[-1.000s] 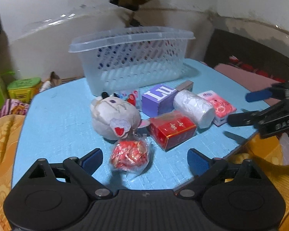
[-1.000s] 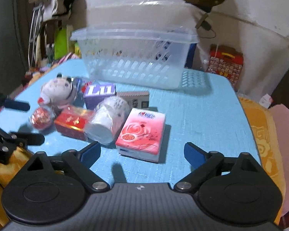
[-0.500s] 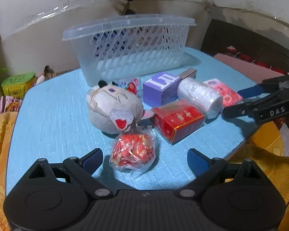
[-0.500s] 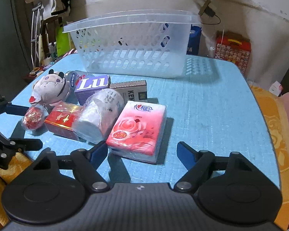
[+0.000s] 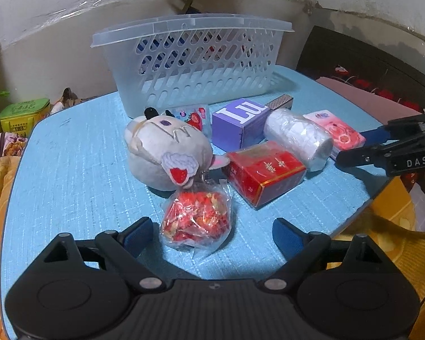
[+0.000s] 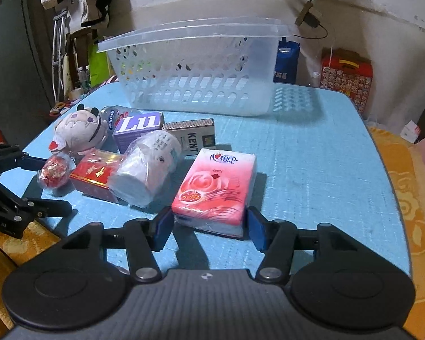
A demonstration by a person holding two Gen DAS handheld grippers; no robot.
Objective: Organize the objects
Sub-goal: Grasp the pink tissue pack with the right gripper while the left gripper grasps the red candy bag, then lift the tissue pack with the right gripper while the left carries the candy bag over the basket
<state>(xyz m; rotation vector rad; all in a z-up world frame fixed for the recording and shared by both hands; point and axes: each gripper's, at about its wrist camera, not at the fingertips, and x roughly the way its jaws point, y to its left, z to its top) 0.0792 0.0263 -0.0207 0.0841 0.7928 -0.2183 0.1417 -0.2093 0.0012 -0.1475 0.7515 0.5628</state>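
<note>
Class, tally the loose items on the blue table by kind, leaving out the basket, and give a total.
Card boxes (purple Lu, white Kent, red): 3
Clear-wrapped packets (pink tissues, white roll, red sweets, small strawberry-print pack): 4
Grey plush toy: 1
Total: 8

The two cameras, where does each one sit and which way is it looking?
Left wrist: on the left gripper, looking down at the red candy bag; its own open fingers show.
Right wrist: on the right gripper, looking down at the pink tissue pack, pads at its sides.
Both share the basket, blue table and each other's gripper.
</note>
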